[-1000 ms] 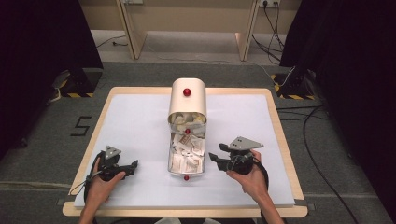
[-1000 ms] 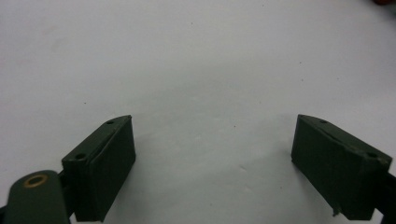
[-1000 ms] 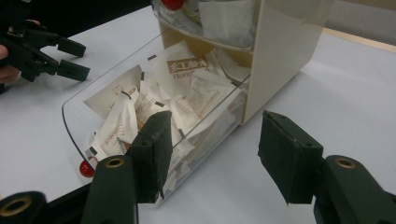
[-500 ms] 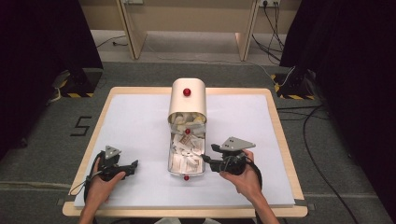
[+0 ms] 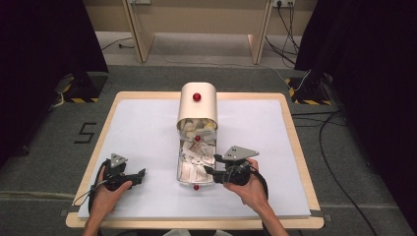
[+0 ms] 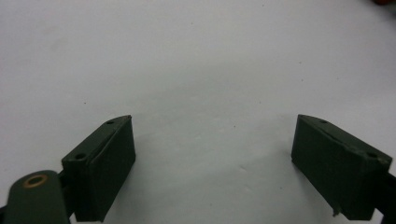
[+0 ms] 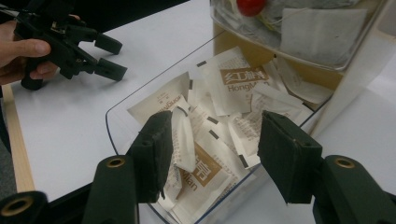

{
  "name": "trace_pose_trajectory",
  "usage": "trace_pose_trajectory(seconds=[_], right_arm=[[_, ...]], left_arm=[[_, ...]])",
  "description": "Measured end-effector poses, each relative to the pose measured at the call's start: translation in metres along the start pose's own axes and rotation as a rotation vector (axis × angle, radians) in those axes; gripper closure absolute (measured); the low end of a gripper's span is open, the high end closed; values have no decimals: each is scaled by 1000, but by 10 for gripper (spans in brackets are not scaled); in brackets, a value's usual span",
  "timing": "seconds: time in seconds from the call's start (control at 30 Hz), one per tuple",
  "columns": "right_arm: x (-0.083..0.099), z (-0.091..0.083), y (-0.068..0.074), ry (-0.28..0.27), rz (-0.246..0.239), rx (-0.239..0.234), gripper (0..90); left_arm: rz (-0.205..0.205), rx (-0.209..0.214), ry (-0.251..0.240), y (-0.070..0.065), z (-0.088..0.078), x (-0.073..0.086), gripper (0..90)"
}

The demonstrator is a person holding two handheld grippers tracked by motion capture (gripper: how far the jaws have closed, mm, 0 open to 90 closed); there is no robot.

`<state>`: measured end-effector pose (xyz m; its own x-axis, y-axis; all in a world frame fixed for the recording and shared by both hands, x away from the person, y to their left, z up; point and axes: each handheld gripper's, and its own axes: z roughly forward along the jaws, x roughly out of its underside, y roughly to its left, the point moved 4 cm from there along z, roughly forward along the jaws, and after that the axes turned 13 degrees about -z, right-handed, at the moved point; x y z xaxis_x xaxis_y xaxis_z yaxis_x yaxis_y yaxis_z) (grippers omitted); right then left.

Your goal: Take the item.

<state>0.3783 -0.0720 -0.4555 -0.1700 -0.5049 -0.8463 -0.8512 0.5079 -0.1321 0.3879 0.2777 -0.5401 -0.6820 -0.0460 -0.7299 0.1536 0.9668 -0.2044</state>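
Where the clear tray [image 5: 181, 173] lies open at mid-table in front of the cream box [image 5: 197, 105], filled with white sachets [image 7: 219, 135]. Right gripper [image 5: 212, 173] just at the tray's right wall, held by the right hand [image 5: 251, 189], fingers [image 7: 154, 154] about half open over the tray, a loose sachet edge beside one finger, nothing pinched. Left gripper [image 5: 140, 175] well left of the tray, low over bare white table [image 5: 147, 128], held by the left hand [image 5: 105, 191], fingers [image 6: 105, 163] wide apart and empty. Red knobs on the box top, the tray's near end and the box mouth.
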Motion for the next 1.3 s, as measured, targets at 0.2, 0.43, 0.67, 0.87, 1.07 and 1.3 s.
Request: trace_pose_trajectory(seconds=[0.2, 0.43, 0.67, 0.87, 1.07, 1.3], right_arm=[[1, 8, 5, 9, 0, -17, 453], [2, 18, 11, 17, 1, -45, 461], [4, 26, 14, 25, 3, -66, 491], [7, 32, 16, 34, -6, -79, 547], [9, 35, 19, 47, -33, -94, 634], [11, 35, 20, 49, -54, -102, 734]], left_arm=[[0, 0, 0, 0, 0, 0, 126], [1, 0, 0, 0, 0, 0, 126], [0, 0, 0, 0, 0, 0, 126], [0, 0, 0, 0, 0, 0, 126], [0, 0, 0, 0, 0, 0, 126], [1, 0, 0, 0, 0, 0, 126]])
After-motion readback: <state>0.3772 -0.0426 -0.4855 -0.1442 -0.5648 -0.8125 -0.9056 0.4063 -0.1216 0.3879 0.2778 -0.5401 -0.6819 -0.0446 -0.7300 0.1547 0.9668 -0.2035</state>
